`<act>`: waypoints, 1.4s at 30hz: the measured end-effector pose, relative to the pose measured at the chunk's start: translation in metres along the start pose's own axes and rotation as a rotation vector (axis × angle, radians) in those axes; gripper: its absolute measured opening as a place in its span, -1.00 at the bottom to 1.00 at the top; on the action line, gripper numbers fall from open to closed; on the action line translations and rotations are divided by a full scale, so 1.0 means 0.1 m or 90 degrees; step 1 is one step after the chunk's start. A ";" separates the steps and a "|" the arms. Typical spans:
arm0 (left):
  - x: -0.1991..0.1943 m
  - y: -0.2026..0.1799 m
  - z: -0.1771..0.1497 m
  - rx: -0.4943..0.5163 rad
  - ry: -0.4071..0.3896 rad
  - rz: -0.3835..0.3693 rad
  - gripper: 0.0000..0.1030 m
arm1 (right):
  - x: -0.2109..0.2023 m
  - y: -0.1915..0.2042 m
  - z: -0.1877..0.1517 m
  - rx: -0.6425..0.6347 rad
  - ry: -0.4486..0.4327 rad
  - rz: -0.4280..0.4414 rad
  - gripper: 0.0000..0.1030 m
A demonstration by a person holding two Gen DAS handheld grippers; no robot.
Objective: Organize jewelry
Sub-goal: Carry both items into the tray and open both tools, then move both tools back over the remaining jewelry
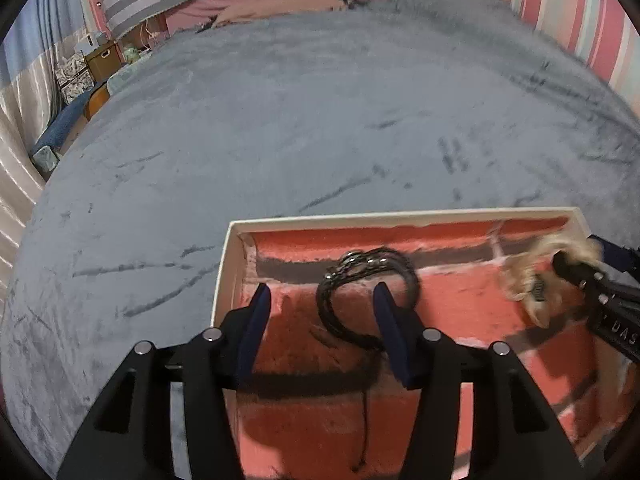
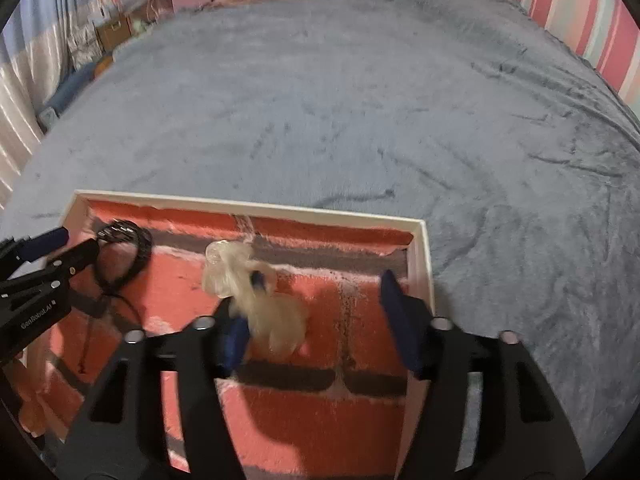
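Release looks like the step in hand. The left hand-held gripper stands open, its right finger inside the loop of the dark braided bracelet and pressing nothing. The right hand-held gripper gapes wide, the blurred pale beaded bracelet draped against its left finger. Both pieces lie well apart in the white-rimmed tray on the grey bed. Lift straight out, slowly, so neither finger snags a strand.
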State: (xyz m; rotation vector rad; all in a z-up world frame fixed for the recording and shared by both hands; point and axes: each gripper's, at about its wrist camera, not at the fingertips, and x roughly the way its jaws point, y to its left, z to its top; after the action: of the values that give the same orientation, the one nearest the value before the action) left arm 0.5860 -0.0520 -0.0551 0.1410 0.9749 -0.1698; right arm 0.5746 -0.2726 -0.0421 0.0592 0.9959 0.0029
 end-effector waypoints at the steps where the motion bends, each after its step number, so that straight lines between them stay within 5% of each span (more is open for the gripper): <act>1: -0.12 0.01 -0.02 -0.007 -0.020 -0.006 0.14 | -0.09 -0.01 -0.02 -0.001 -0.017 0.000 0.64; 4: -0.44 0.07 -0.08 -0.027 -0.070 -0.015 0.51 | -0.31 -0.05 -0.06 0.004 -0.057 -0.005 0.92; 8: -0.84 0.14 -0.23 -0.051 -0.125 -0.033 0.79 | -0.53 -0.10 -0.17 0.004 -0.078 -0.001 0.92; 17: -1.66 0.21 -0.84 -0.064 -0.197 0.003 0.87 | -1.16 -0.19 -0.69 0.013 -0.126 0.000 0.92; 33: -2.66 0.06 -2.04 -0.066 -0.276 -0.021 0.90 | -2.13 -0.29 -1.98 -0.028 -0.172 -0.038 0.92; 42: -2.85 0.01 -2.50 -0.061 -0.263 -0.032 0.90 | -2.41 -0.32 -2.60 -0.003 -0.209 -0.029 0.92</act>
State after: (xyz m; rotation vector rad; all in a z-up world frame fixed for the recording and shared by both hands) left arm 0.2268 0.0206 0.0436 -0.0077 0.5737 -0.1886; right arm 0.2242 -0.2990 0.0176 0.0315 0.6686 -0.0444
